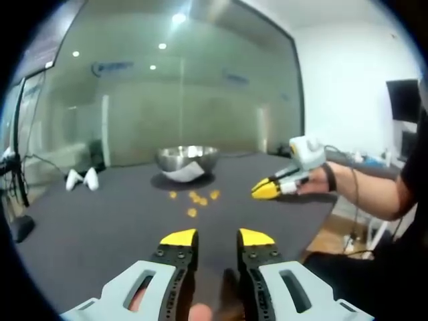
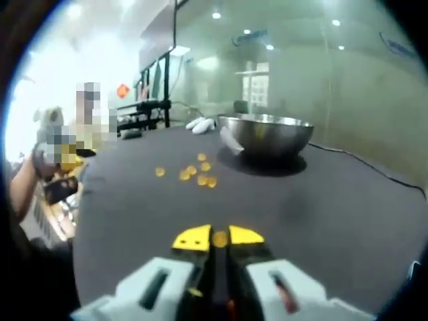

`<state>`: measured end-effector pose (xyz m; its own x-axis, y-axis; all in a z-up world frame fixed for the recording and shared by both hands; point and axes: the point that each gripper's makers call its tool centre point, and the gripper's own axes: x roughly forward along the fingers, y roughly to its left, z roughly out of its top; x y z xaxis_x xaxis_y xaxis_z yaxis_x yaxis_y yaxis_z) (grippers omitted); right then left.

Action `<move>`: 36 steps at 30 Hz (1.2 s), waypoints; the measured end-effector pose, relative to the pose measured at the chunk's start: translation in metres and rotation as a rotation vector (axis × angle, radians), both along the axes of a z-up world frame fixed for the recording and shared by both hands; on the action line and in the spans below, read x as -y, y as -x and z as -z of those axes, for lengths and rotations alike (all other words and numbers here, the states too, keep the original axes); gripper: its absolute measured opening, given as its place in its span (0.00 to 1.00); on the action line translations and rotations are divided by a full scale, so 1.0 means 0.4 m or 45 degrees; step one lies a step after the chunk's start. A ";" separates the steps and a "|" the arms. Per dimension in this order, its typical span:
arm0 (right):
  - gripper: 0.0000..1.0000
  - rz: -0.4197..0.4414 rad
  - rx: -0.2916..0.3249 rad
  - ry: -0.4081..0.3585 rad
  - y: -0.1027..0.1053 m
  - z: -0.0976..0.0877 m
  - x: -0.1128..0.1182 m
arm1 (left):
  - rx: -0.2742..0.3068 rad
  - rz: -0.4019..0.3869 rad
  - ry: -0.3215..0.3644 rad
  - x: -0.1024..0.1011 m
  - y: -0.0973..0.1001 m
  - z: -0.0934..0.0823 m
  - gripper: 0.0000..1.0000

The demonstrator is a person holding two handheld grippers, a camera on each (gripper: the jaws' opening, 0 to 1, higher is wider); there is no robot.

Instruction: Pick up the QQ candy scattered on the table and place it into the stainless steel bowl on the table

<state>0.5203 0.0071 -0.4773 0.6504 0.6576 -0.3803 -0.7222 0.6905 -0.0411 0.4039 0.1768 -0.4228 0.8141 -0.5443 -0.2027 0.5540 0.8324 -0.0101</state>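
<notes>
White objects: two small white rounded things (image 1: 82, 179) sit at the far left of the dark grey worktop (image 1: 100, 227), well apart from the action.

Bowl: the shiny round stainless steel bowl (image 1: 187, 161) stands toward the far side of the worktop, upright, with something pale leaning inside it that I can't make out.

Loose candy: a small cluster of yellow-orange QQ candies (image 1: 195, 198) lies on the worktop just in front of the bowl, between it and the grippers; in the right gripper view the same scatter (image 2: 194, 172) sits to the left of the bowl (image 2: 267, 136).

Left gripper: the yellow-tipped left gripper (image 1: 217, 239) hangs low over the worktop, fingers parted with a clear gap and nothing between them, short of the candies.

Right gripper: and here's the one doing the work, the yellow-tipped right gripper (image 2: 219, 237) has its fingers pinched together on a single orange candy (image 2: 220, 238); from the left gripper view it (image 1: 265, 190) hovers to the right of the cluster.

Step in hand: one candy picked, not yet delivered, by my reading.

Next move: carry it up over the bowl's rim and release; the left gripper then needs to close in on the cluster.
</notes>
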 end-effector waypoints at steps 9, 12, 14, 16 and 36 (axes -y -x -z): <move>0.09 0.110 0.189 -0.294 -0.041 -0.171 0.019 | 0.005 0.000 0.001 0.000 0.006 -0.001 0.25; 0.09 0.115 0.178 -0.298 -0.054 -0.193 0.021 | 0.004 0.003 0.004 0.001 0.010 0.000 0.25; 0.09 0.137 0.194 -0.281 -0.069 -0.209 0.024 | 0.002 0.000 0.004 0.000 0.012 0.003 0.25; 0.09 0.156 0.211 -0.257 -0.086 -0.223 0.025 | 0.000 -0.002 0.009 -0.001 0.012 0.004 0.25; 0.09 0.221 0.236 -0.262 -0.309 -0.361 -0.007 | -0.001 0.028 0.014 0.016 0.026 0.007 0.25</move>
